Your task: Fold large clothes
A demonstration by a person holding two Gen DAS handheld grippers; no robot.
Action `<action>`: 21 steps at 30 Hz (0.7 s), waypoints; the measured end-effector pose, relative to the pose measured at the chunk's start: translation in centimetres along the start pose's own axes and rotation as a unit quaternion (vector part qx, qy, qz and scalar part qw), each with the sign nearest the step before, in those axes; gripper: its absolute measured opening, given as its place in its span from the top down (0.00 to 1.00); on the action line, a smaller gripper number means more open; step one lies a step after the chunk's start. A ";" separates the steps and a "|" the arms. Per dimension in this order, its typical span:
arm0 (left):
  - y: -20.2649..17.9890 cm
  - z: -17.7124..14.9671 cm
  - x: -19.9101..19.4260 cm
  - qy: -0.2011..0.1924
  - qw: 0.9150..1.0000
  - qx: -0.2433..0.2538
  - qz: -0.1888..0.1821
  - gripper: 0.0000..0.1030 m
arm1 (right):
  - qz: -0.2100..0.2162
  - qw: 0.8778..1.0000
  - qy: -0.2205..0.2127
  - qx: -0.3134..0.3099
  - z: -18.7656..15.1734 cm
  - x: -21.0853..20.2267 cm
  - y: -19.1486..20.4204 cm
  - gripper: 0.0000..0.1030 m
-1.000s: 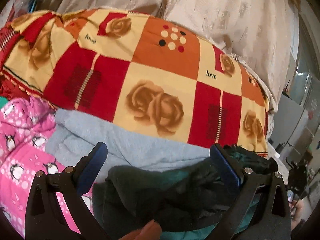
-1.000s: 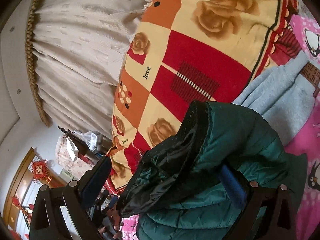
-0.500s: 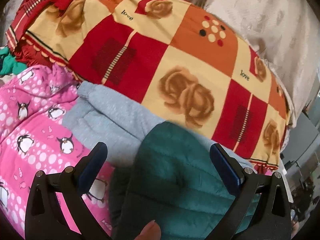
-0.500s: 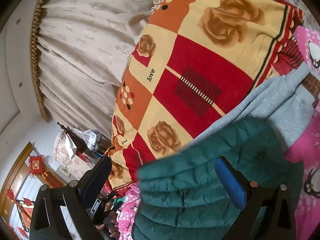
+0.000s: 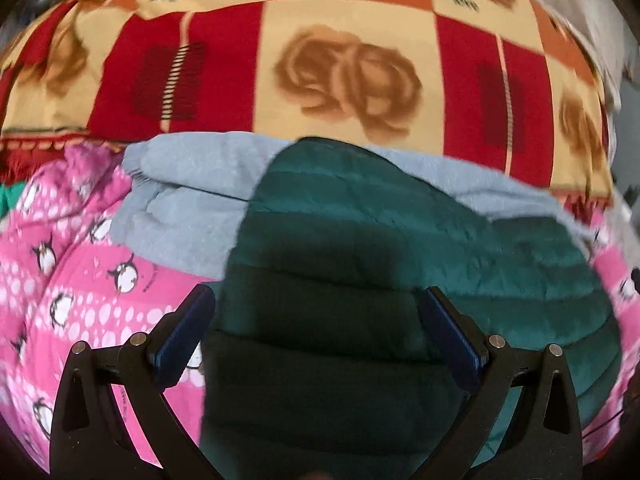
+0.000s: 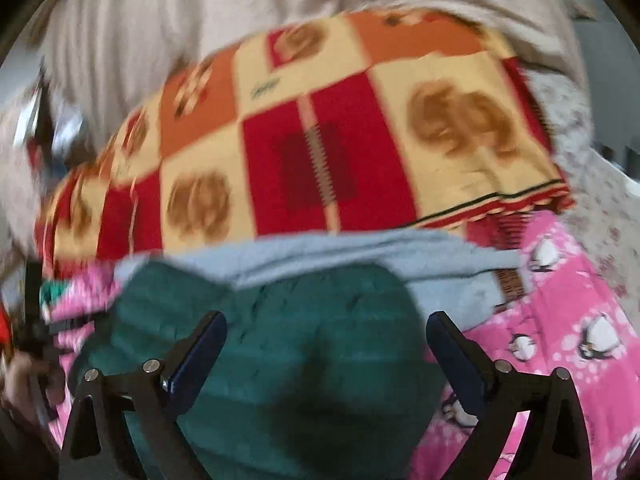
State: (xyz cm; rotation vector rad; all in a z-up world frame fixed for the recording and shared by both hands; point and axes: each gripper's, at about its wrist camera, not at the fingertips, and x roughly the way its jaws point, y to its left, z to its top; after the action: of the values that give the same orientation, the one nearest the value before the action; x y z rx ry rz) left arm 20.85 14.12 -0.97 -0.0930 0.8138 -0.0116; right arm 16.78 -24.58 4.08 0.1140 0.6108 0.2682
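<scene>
A dark green quilted jacket (image 5: 360,264) lies folded flat on a pink penguin-print cover (image 5: 60,280), partly over a grey garment (image 5: 188,200). My left gripper (image 5: 316,320) hovers just above the jacket, open, nothing between its fingers. In the right wrist view the same green jacket (image 6: 280,340) lies below my right gripper (image 6: 326,344), which is also open and holds nothing. The grey garment (image 6: 440,276) sticks out behind the jacket. Both views are motion-blurred.
A red, orange and cream rose-patterned blanket (image 5: 340,68) is piled behind the clothes, with a beige curtain (image 6: 180,20) beyond it. The pink penguin cover (image 6: 560,340) spreads to the right. A person's hand (image 6: 20,376) shows at the left edge.
The green jacket went from bunched up in the right gripper to lying flat over the grey garment. Both grippers have swung to face the blanket squarely and now stand free above the jacket.
</scene>
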 end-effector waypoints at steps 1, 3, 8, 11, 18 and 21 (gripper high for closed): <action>-0.3 -0.3 0.7 0.014 1.000 0.012 0.002 0.00 | -0.001 1.000 0.029 0.003 -0.4 1.2 0.2 0.04; -0.3 -1.0 1.9 0.032 0.999 0.015 0.013 0.00 | 0.003 0.997 0.080 0.019 -1.5 3.6 -0.2 0.04; 0.9 -3.5 2.7 0.063 0.997 -0.044 -0.006 0.00 | 0.008 0.991 0.132 -0.004 -3.3 7.5 -0.3 0.00; -0.1 -5.0 2.1 0.058 0.997 -0.036 0.017 0.00 | 0.024 0.991 0.131 -0.022 -3.7 8.5 -0.5 0.00; 0.2 -6.3 1.2 0.016 0.998 -0.064 0.016 0.00 | 0.024 0.991 0.127 -0.026 -3.9 7.6 -0.3 0.00; 0.6 -6.5 0.3 -0.007 0.997 -0.080 0.010 0.00 | 0.010 0.994 0.104 -0.006 -3.0 5.2 0.6 0.09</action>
State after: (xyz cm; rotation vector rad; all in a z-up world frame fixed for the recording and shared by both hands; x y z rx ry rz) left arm 16.38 14.15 -5.69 -0.2364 0.8004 0.0732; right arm 19.03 -22.51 -1.08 0.0800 0.8159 0.3047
